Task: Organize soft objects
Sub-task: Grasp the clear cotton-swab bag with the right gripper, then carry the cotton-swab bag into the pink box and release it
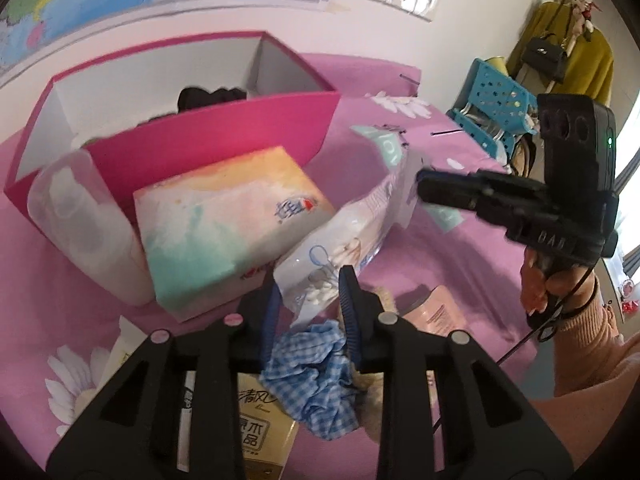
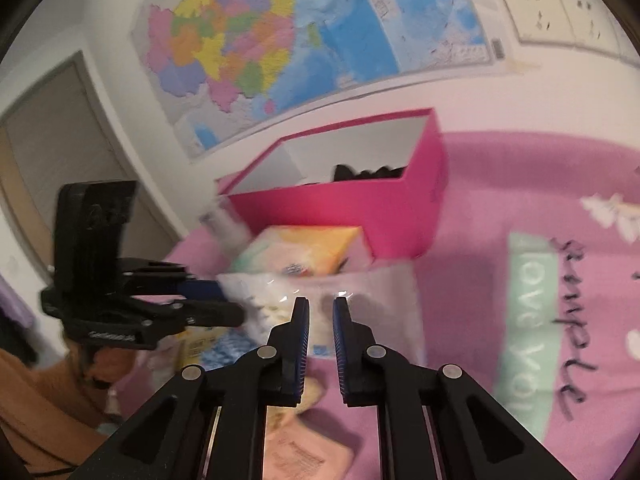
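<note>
Blue checked cloth (image 1: 310, 364) lies nearest, under the left gripper (image 1: 308, 300), whose nearly closed jaws pinch the near end of a clear cotton-pad bag (image 1: 340, 232). At its far right end the right gripper (image 1: 424, 186) is clamped tight on that bag, lifted over the pink bedsheet (image 1: 400, 92). Left of it a pastel tissue pack (image 1: 224, 224) leans against the pink box (image 1: 224, 140).

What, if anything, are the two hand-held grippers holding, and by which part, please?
Both hold the clear plastic bag of cotton items: the left hand-held gripper pinches its lower end, the right hand-held gripper its upper end.
</note>
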